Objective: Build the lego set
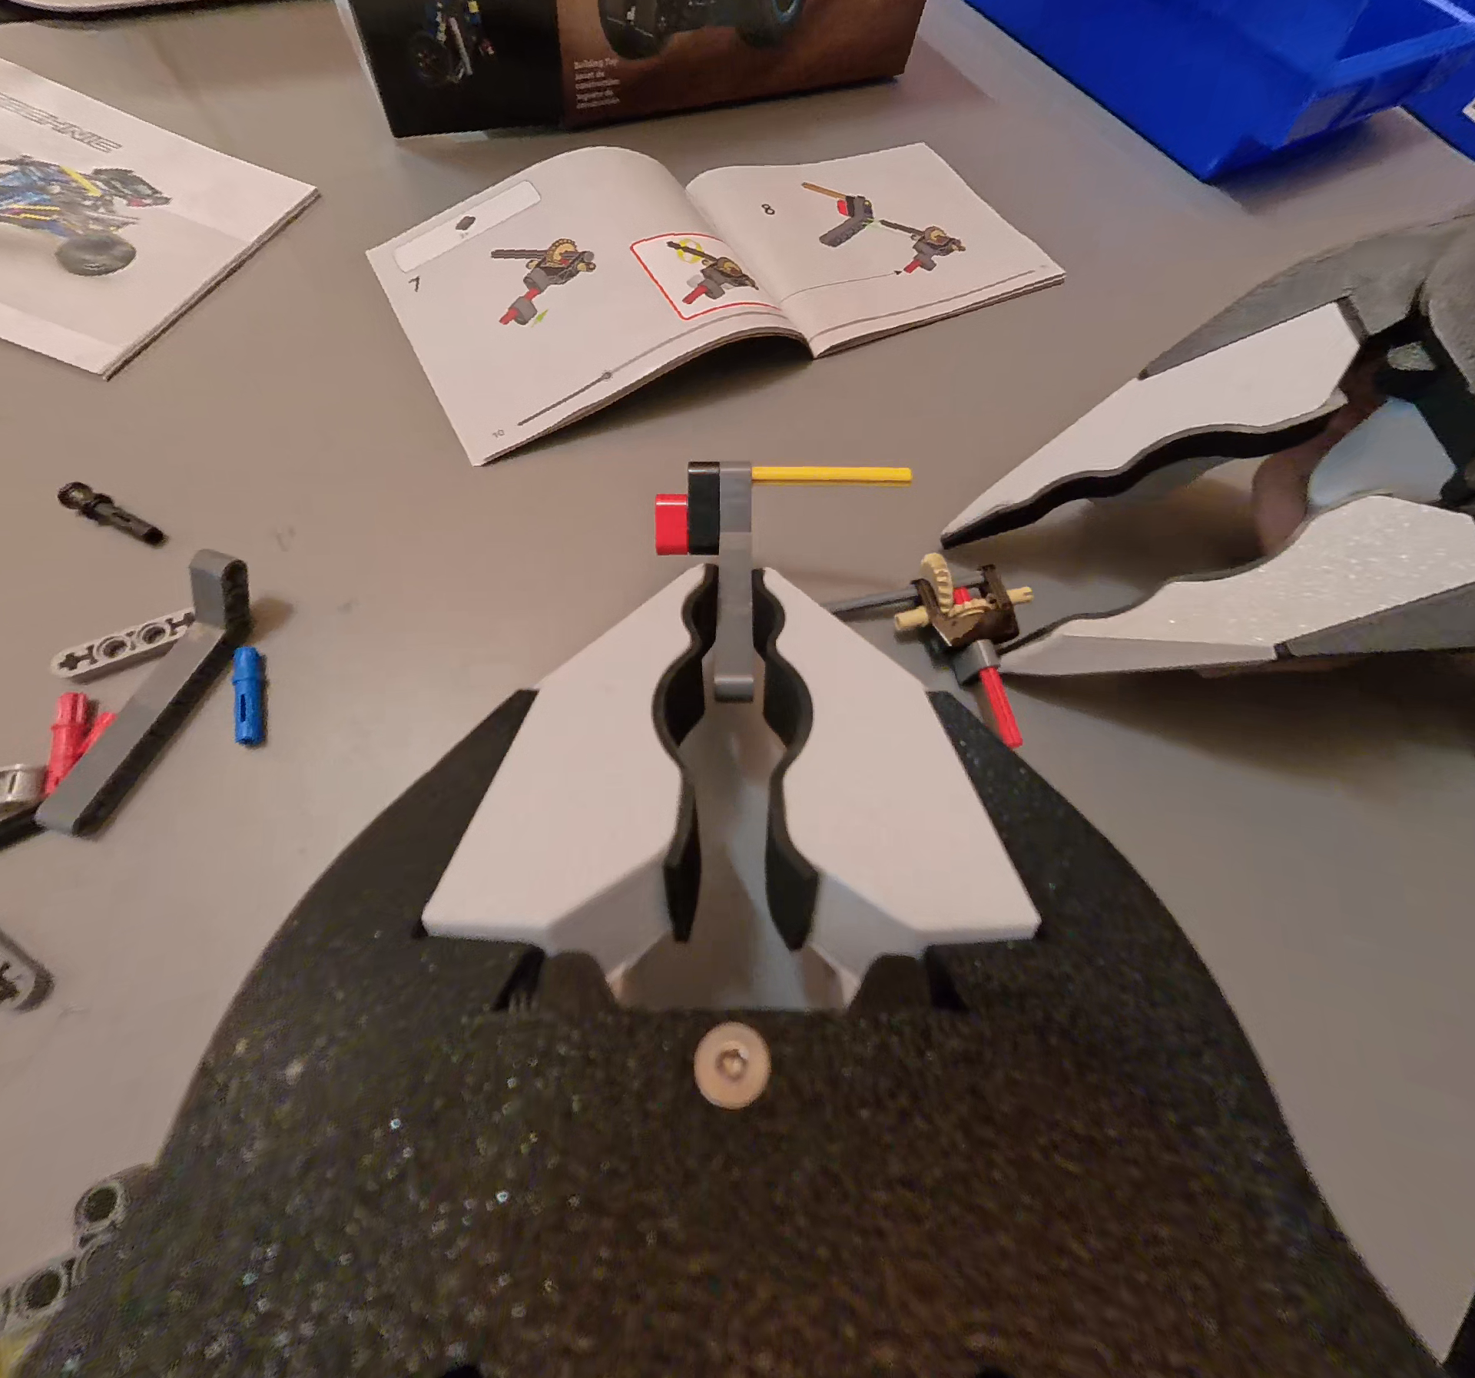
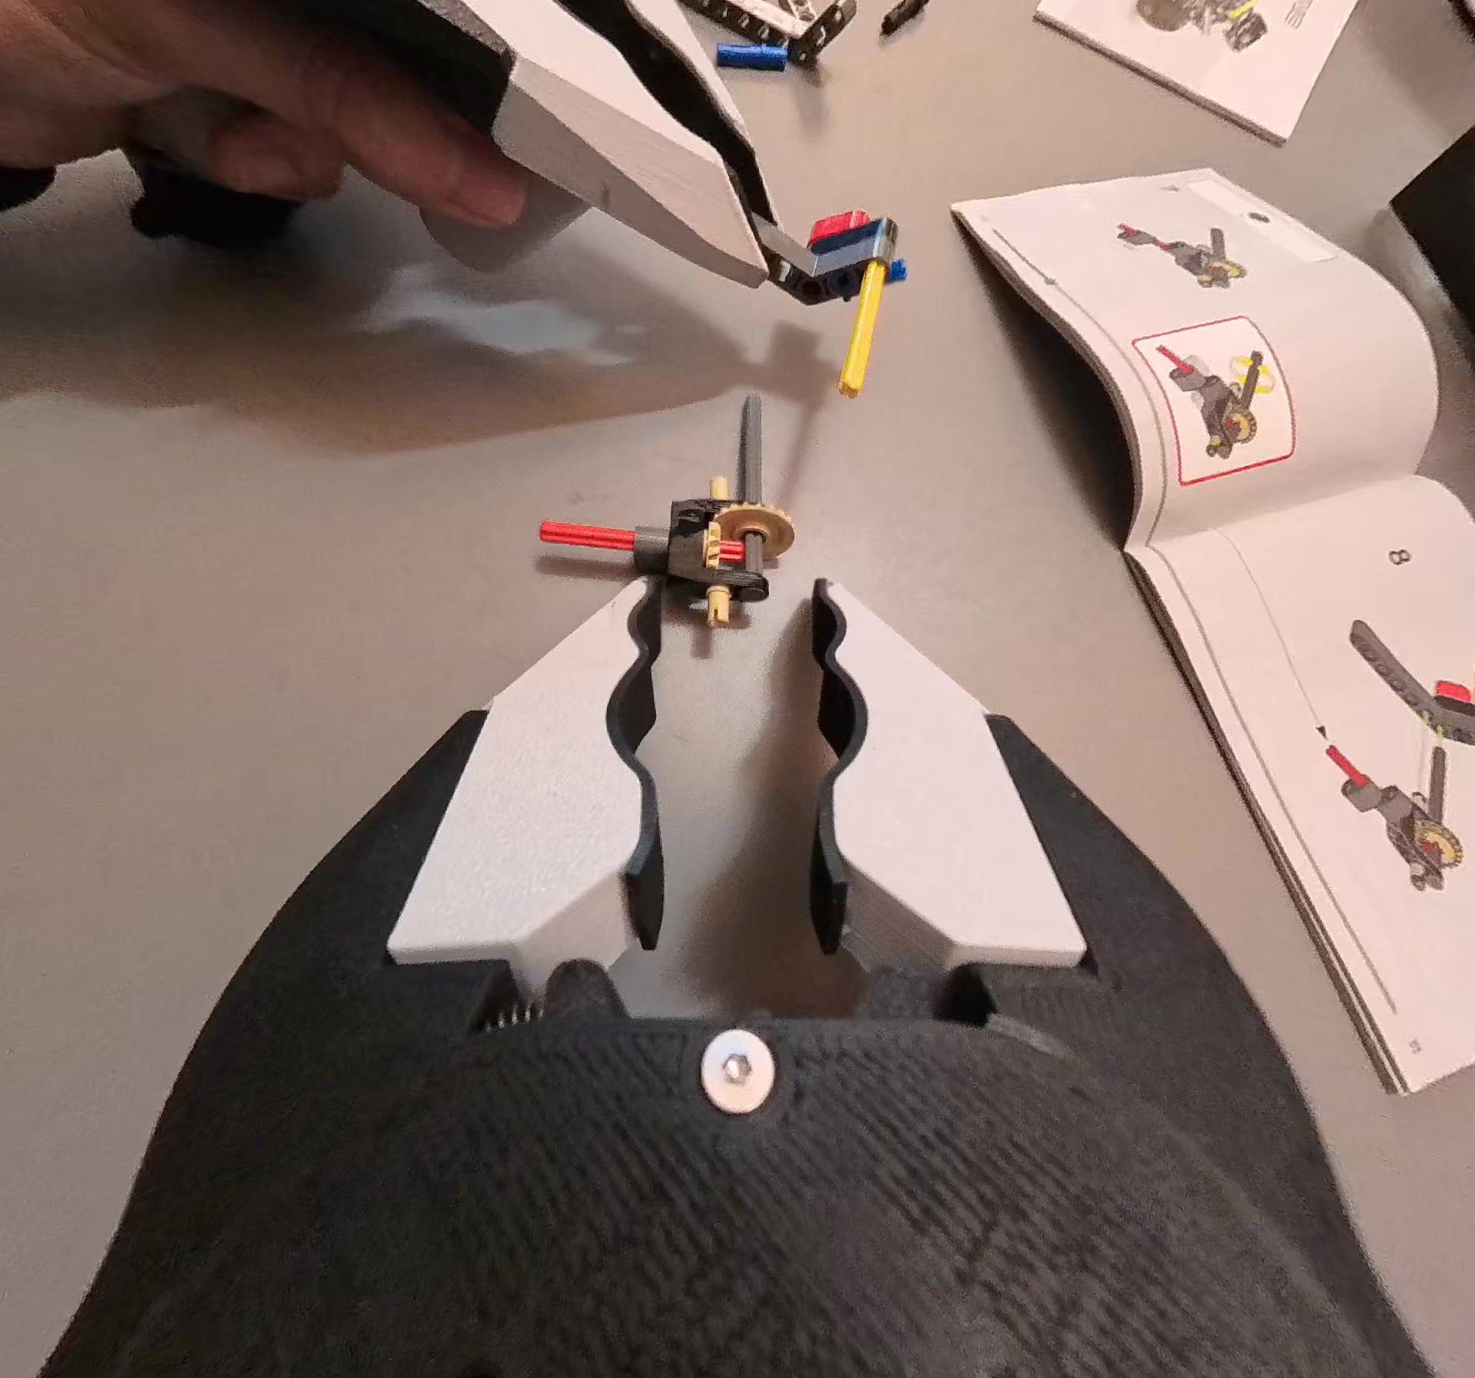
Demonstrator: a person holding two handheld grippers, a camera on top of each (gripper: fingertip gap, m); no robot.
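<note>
The left tool [image 1: 730,581] grips a small beam assembly [image 1: 722,518]. The right tool [image 2: 734,597], jaws apart, nears the gear assembly [image 2: 710,542] on the worktop [image 2: 319,621]. Joining them appears next; many parts remain.

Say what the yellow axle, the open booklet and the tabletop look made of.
Yellow axle: likely moulded plastic, smooth and evenly coloured. Open booklet: paper, its printed pages curving at the spine. Tabletop: smooth matte grey, perhaps laminate; unclear.
</note>
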